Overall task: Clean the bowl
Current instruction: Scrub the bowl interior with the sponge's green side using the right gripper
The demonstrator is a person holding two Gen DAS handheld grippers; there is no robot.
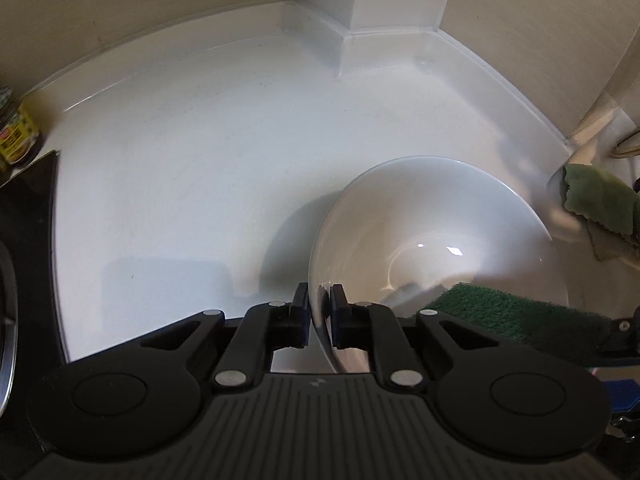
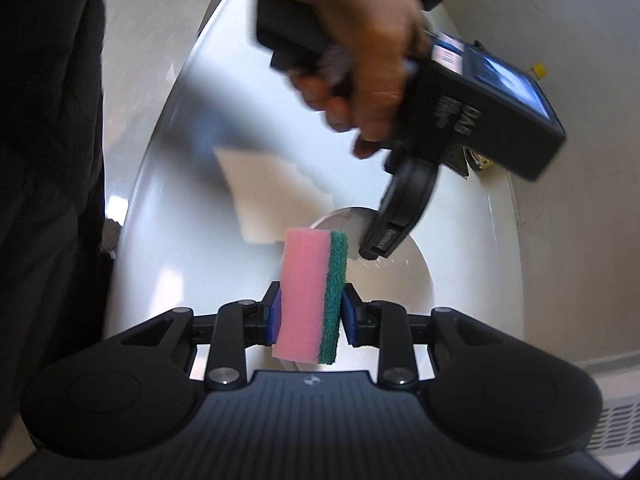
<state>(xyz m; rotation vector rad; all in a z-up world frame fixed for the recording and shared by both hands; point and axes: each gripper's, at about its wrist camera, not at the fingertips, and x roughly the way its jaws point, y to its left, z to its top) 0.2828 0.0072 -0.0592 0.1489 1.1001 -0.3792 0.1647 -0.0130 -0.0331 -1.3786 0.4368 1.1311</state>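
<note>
- Here, the left gripper [image 1: 319,312] pinches the near rim of a white bowl [image 1: 432,232]: one finger sits outside the wall, the other inside, and the narrow gap between them is filled by the rim.
- Only the part of the bowl beyond the fingers shows; the portion nearest the camera is cut off behind the gripper's black body.
- The bowl is glossy, plain white and tilted, its hollow facing up and to the right of the fingers, with two small bright glints near its bottom.
- It is held above a white counter [image 1: 180,160], which spreads ahead and to the left of the fingers toward a corner of the wall.
- To the right of the fingers, a green scouring face of the sponge [image 1: 516,312] reaches into the bowl's lower right; its far end is cut by the frame edge.
- Farther right, a crumpled green cloth [image 1: 600,200] lies partly out of frame.
- At the far left edge, a yellow-labelled jar [image 1: 16,136] is blurred; its label cannot be read.
- In the right wrist view, the right gripper [image 2: 308,312] clamps the sponge upright, pink foam against the left finger, green layer against the right.
- Just beyond these fingers, the bowl's rim peeks out, mostly hidden by the sponge.
- Above and to the right, a hand [image 2: 360,52], motion-blurred, grips the other gripper's handle.
</note>
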